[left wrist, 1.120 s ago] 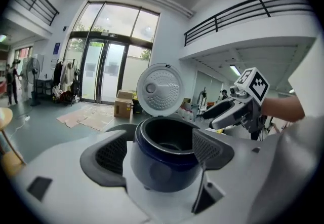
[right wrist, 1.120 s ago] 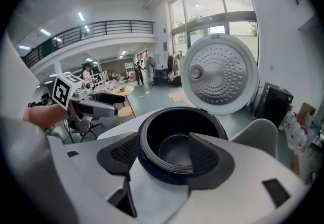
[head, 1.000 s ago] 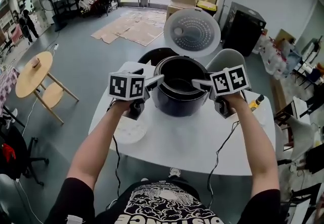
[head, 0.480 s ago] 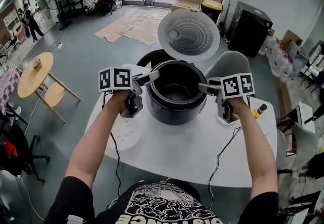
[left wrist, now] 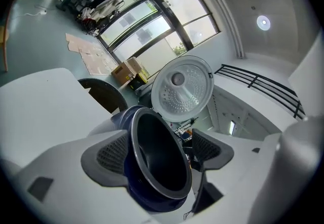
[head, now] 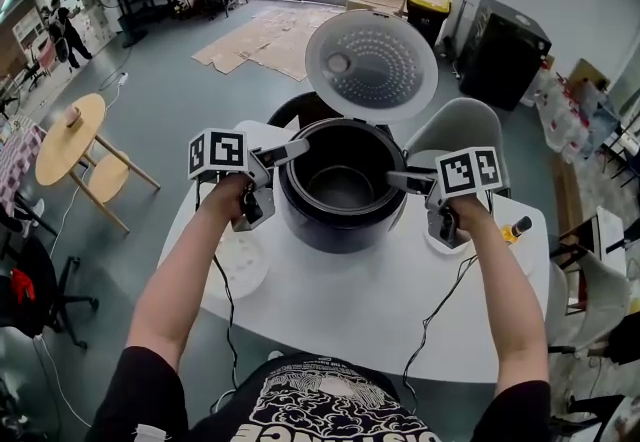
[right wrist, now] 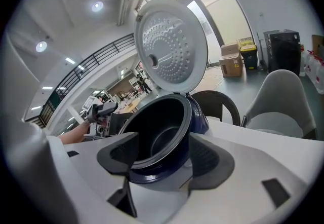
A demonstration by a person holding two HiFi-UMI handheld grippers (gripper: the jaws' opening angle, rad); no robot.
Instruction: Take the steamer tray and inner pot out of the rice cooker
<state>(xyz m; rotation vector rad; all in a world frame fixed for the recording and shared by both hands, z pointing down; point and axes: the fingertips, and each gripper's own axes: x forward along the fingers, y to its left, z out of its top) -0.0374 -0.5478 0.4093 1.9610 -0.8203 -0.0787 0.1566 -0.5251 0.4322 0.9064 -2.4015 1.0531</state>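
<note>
Sinking closer to the dark blue round rice cooker (head: 340, 225) on the white bench (head: 385, 305), the left claw (head: 292, 150) and right claw (head: 398, 180) are gaping wide and empty beside its rim, where uneven bites are risking tilting the black metal inner pot (head: 340, 185) sitting inside.

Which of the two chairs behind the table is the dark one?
The left chair, partly hidden by the raised lid of the rice cooker; the right chair is light grey.
</note>
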